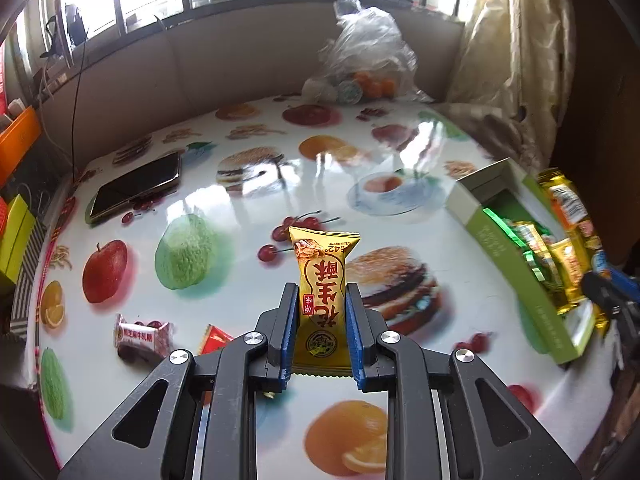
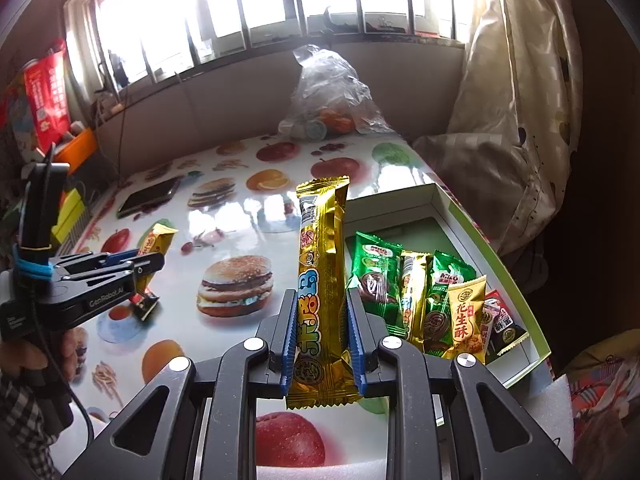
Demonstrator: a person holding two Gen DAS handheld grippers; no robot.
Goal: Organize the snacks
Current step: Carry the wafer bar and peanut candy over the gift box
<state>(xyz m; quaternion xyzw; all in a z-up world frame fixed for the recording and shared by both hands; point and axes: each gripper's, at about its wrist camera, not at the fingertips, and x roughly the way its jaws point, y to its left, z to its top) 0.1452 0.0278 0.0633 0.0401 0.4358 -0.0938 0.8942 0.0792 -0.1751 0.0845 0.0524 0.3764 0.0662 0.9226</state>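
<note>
My left gripper (image 1: pixel 322 292) is shut on a short gold peanut-candy packet (image 1: pixel 322 280), which it holds upright above the fruit-print table (image 1: pixel 240 208). From the right wrist view the left gripper (image 2: pixel 154 260) appears at the left with that same packet (image 2: pixel 154 248). The right gripper (image 2: pixel 321 300) is shut on a long gold snack bar (image 2: pixel 322 264) that stands upright just left of the green-edged box (image 2: pixel 496 256). Inside the box (image 1: pixel 504 252) lie several packets in a row: green ones (image 2: pixel 376 276), gold ones and a peanut-candy packet (image 2: pixel 466 320).
On the table lie a pink-white candy (image 1: pixel 140 338) and a red packet (image 1: pixel 214 338), near my left gripper. A phone (image 1: pixel 136 188) rests at the left, a plastic bag of fruit (image 1: pixel 368 60) at the back. A curtain (image 2: pixel 516 120) hangs on the right. A hand (image 2: pixel 36 356) holds the left gripper's handle.
</note>
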